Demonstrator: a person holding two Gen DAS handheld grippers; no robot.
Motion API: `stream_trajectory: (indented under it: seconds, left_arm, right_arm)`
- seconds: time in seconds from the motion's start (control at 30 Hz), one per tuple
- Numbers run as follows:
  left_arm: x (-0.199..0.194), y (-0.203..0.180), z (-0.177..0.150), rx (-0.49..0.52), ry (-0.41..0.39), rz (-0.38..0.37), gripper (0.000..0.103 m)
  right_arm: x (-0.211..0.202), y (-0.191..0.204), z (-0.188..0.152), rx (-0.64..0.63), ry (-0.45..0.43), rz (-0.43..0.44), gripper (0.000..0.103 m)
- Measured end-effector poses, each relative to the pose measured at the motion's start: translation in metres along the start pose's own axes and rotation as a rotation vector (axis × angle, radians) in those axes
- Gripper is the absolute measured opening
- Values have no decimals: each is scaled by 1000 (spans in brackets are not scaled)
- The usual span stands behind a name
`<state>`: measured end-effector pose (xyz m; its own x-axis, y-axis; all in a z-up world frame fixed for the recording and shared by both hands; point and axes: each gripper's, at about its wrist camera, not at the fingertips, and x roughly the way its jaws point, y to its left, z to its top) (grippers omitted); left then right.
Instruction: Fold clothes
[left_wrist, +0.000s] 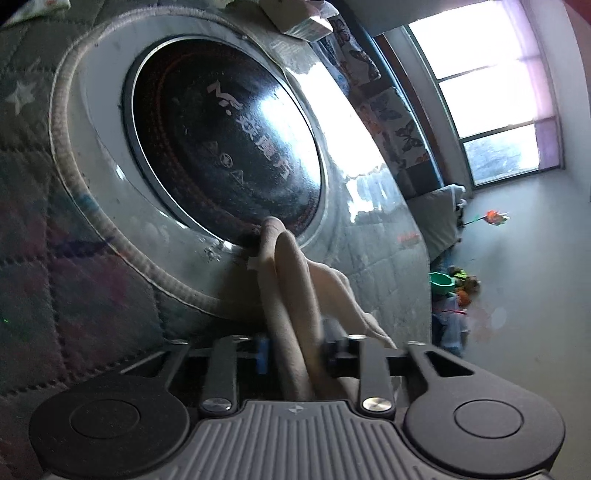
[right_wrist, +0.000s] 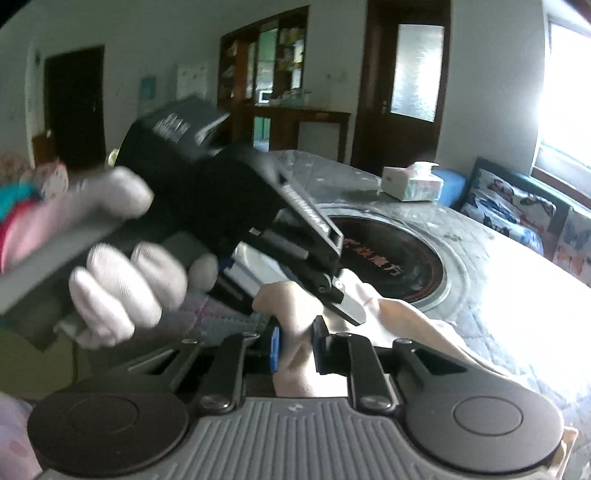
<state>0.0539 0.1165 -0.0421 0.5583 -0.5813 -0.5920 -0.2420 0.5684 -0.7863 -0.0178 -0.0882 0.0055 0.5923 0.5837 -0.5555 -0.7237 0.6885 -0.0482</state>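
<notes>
A beige cloth (right_wrist: 295, 321) sat pinched between the right gripper's (right_wrist: 295, 347) jaws; the left gripper (left_wrist: 295, 354), jaws spread, loosely straddled its folds.

The gloved hand (right_wrist: 122, 284) holding the left claw (right_wrist: 347, 295) is smeared with motion blur in the right wrist view, so no finger detail. That claw's body hides the near-left part of the dark round plate (right_wrist: 399, 254). The beige cloth (left_wrist: 295, 295) drops out of sight behind the claw housing, and the toys (left_wrist: 458, 284) far right are too small to make out.
</notes>
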Motion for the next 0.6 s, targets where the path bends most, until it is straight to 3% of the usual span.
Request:
stream_trajectory:
  seconds: [0.13, 0.17, 0.2, 0.3, 0.47, 0.6]
  left_arm:
    - [6, 1, -1, -6, 11, -20, 43]
    - [7, 1, -1, 0, 10, -20, 39]
    - [8, 2, 0, 3, 9, -16, 26]
    - [10, 4, 0, 12, 6, -6, 16]
    - [7, 8, -2, 18, 5, -5, 15]
    - [6, 4, -5, 60, 0, 6, 15]
  right_arm:
    - [-7, -2, 1, 23, -11, 17, 15]
    - [-8, -1, 0, 23, -11, 21, 15]
    - [-8, -1, -2, 25, -11, 24, 15]
    - [-5, -1, -4, 35, 2, 31, 16]
    - [-20, -13, -15, 103, -7, 26, 26]
    - [-42, -36, -26, 157, -22, -63, 30]
